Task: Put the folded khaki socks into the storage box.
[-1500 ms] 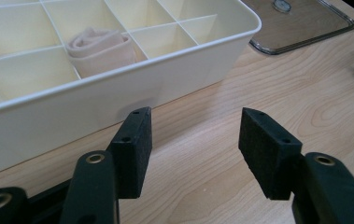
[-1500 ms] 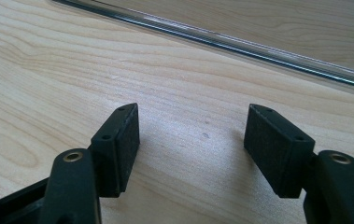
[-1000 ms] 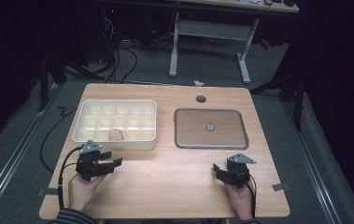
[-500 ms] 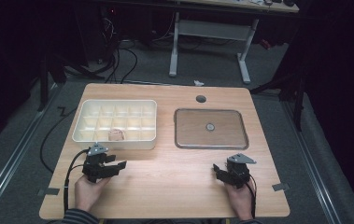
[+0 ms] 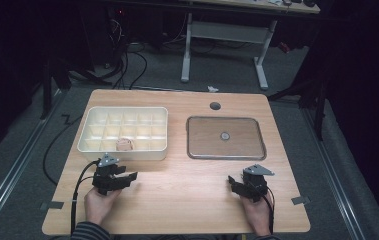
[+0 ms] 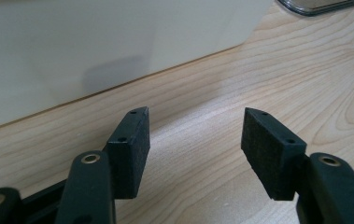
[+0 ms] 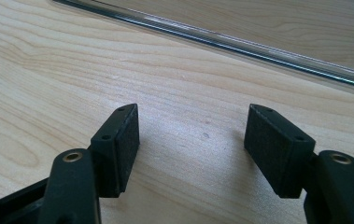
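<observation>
Compartmented white organiser tray (image 5: 123, 129) sat on the left half of the worktop (image 5: 187, 185), well back from the near edge, with one small pinkish object (image 5: 124, 145) lodged in a front-row cell, toward the middle of that row; too small to identify further. Lay nearest the left hand-held gripper (image 5: 128, 179), which hovered just in front of the tray's near wall, jaws spread wide and holding nothing, angled toward the worktop's middle rather than at the cell. In the left gripper view, showed that pale tray wall (image 6: 95, 51) close ahead, bare wood between the black pads (image 6: 130, 154). Probably parked low and open so as to be ready for a reach over the rim into the cell. Right hand-held gripper (image 5: 235, 183) likewise gaped open and empty, resting near the front right of the worktop, just short of the shallow metal tray (image 5: 225, 152) with a small round thing (image 5: 224, 135) at its centre. In the right gripper view, caught only the gleaming rim of that tray (image 7: 240, 44) running across beyond the pads. Judged as a starting stance: both tools apart, each beside its own container, nothing yet grasped. Seemed arranged for a transfer between the two containers, though the direction could not be told. Beyond the far edge, a cable hole (image 5: 215, 106) in the wood.
</observation>
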A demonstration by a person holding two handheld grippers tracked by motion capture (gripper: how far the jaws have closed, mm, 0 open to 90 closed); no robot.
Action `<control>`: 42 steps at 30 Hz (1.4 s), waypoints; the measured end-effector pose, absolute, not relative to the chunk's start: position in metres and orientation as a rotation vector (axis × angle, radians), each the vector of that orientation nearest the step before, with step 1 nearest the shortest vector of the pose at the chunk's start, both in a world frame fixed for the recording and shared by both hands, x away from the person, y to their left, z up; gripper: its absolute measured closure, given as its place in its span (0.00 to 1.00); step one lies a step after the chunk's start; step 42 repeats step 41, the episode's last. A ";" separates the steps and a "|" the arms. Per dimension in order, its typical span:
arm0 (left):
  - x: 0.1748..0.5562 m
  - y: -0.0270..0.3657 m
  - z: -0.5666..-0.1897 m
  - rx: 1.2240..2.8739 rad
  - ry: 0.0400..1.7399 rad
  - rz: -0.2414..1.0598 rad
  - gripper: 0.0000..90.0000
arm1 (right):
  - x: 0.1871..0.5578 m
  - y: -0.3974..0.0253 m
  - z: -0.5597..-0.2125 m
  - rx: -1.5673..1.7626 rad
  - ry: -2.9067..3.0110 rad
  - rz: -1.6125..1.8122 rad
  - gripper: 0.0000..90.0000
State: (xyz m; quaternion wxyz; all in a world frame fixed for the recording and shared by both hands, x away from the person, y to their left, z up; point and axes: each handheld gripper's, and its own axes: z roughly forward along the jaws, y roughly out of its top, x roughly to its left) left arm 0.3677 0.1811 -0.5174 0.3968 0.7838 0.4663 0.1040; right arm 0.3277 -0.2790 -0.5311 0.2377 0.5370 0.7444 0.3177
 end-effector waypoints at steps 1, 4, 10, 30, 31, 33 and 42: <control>0.368 0.181 -0.518 1.987 1.181 0.267 0.48 | 0.328 -0.279 -0.531 1.471 2.040 0.871 0.40; 0.369 0.180 -0.520 1.995 1.183 0.283 0.48 | 0.328 -0.279 -0.531 1.471 2.040 0.871 0.40; 0.370 0.174 -0.525 2.028 1.189 0.344 0.46 | 0.328 -0.279 -0.531 1.473 2.040 0.870 0.40; 0.365 0.161 -0.536 2.044 1.148 0.499 0.43 | 0.328 -0.278 -0.531 1.470 2.040 0.867 0.40; 0.365 0.161 -0.536 2.043 1.149 0.499 0.42 | 0.328 -0.278 -0.531 1.470 2.040 0.866 0.40; 0.365 0.161 -0.536 2.042 1.155 0.501 0.41 | 0.328 -0.278 -0.531 1.471 2.039 0.866 0.40; 0.365 0.161 -0.536 2.040 1.166 0.502 0.38 | 0.328 -0.279 -0.531 1.471 2.039 0.866 0.40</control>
